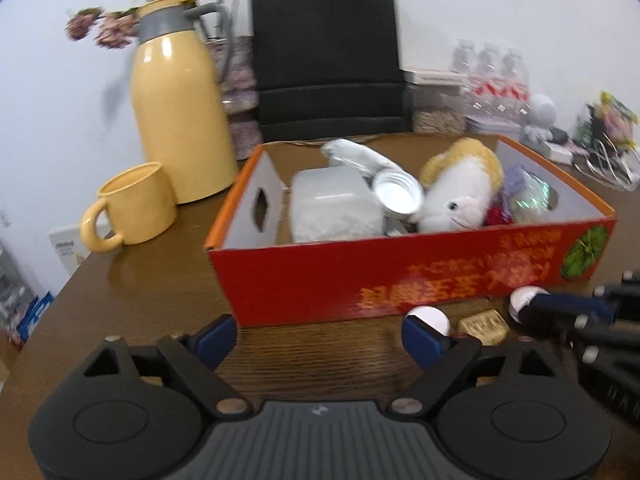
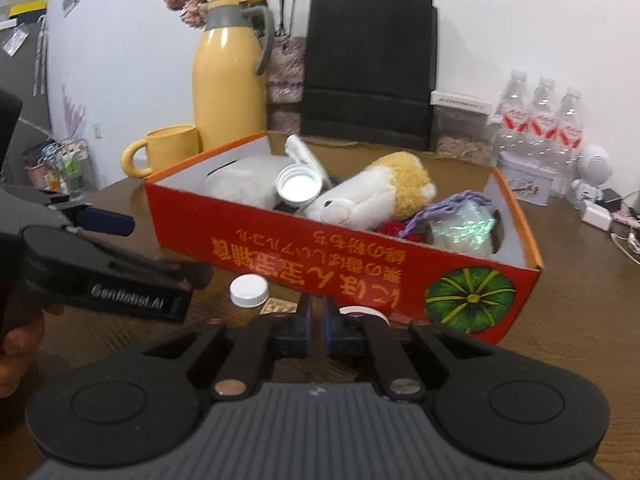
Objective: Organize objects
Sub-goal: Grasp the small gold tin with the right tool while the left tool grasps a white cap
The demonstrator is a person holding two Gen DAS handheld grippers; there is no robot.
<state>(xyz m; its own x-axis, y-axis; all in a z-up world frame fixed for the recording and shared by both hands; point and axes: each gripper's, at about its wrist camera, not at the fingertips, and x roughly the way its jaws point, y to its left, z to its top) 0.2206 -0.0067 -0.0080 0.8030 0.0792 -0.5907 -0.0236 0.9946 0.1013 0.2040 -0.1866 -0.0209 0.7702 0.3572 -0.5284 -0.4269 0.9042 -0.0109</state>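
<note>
Sitting on the brown wooden table (image 2: 580, 300), a round white plastic cap (image 2: 249, 289) and a small tan square packet (image 2: 279, 306) wait just outside the red cardboard box (image 2: 340, 272). The left gripper (image 1: 320, 334) is wide open and empty. The right gripper (image 2: 317, 322) is almost closed, holding nothing. Its tips could bump the cap away, or hit the box wall.

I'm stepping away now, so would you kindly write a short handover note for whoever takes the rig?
Left gripper: open, empty, low over the table before the red box.
Right gripper: shut, nothing visibly held, at the box's front wall.
Done: plush toy, metal lid and other items are in the box.
Left: white cap and small tan packet lie on the table beside the box.
</note>
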